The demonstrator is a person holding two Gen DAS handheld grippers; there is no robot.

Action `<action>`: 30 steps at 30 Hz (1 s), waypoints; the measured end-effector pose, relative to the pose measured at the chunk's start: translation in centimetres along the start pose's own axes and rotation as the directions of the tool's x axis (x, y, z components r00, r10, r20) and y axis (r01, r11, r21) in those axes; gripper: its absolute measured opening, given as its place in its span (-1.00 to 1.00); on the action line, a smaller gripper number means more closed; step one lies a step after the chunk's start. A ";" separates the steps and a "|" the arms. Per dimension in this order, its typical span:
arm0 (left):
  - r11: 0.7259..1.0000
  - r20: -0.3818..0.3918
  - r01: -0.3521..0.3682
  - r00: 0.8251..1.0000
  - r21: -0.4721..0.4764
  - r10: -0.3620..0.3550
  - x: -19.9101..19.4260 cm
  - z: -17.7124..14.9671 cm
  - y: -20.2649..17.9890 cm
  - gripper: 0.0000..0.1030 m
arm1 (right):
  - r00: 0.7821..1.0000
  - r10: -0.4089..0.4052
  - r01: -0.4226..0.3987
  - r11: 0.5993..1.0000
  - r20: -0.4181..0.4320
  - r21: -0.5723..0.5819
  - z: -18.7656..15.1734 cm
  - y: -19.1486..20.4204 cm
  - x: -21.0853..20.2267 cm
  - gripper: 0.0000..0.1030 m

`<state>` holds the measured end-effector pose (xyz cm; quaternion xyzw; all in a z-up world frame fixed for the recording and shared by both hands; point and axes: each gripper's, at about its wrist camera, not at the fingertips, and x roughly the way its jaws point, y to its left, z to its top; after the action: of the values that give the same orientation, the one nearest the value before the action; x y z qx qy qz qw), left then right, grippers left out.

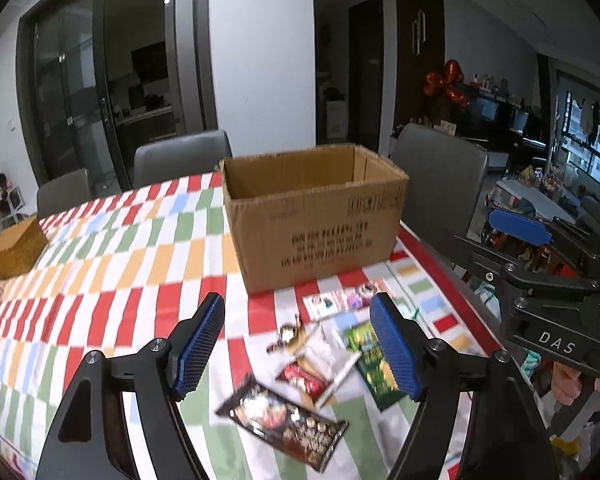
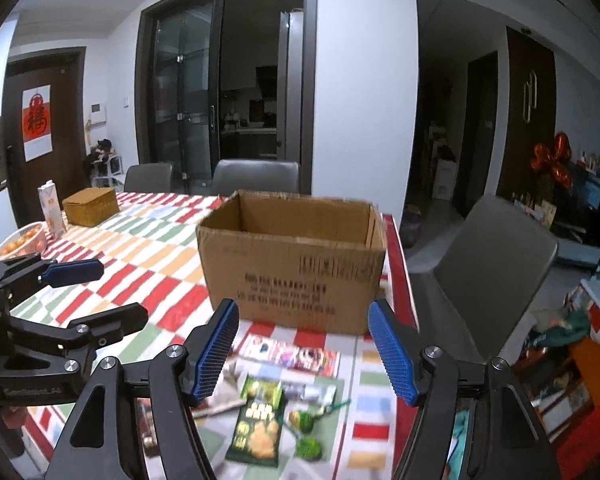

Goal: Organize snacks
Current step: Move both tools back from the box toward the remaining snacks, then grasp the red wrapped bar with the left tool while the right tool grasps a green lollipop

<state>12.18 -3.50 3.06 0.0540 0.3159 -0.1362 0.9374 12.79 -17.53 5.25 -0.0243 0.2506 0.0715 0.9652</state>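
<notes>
Hovering above the near edge of the worktop, we hold both tongs spread wide and gripping nothing: the left tongs hang over a loose scatter of snacks, and the right tongs do the same from a little further right. An open cardboard box stands upright on the checked cloth just beyond the snacks, its flaps gone from view and its inside bare as far as we can see. Between the box and us lie a dark chocolate packet, a red packet, a green chip bag and a flat pink-and-white packet nearest the box; the motion blur keeps us from reading any labels. Two small green wrapped sweets sit just right of the chip bag. Well apart, at the far left of the worktop, we see a woven basket box, a carton and a bowl of oranges. Grey chairs stand around the worktop.
</notes>
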 end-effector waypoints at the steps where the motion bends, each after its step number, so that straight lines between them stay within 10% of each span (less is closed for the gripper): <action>1: 1.000 -0.008 0.006 1.000 -0.007 -0.006 -0.1 -0.5 0.0 0.46 | 1.000 0.005 -0.004 1.000 -0.015 0.013 -0.5 -0.1 0.0 0.32; 30: 0.994 -0.216 -0.055 0.976 -0.095 0.033 7.7 -7.6 0.8 0.29 | 0.938 -0.017 0.070 0.988 -0.346 0.140 -11.3 -1.7 5.7 0.31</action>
<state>13.88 -3.03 -7.63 0.0283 0.4203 -0.0927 0.9022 12.57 -19.46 -7.39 0.0307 0.4193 0.0257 0.9069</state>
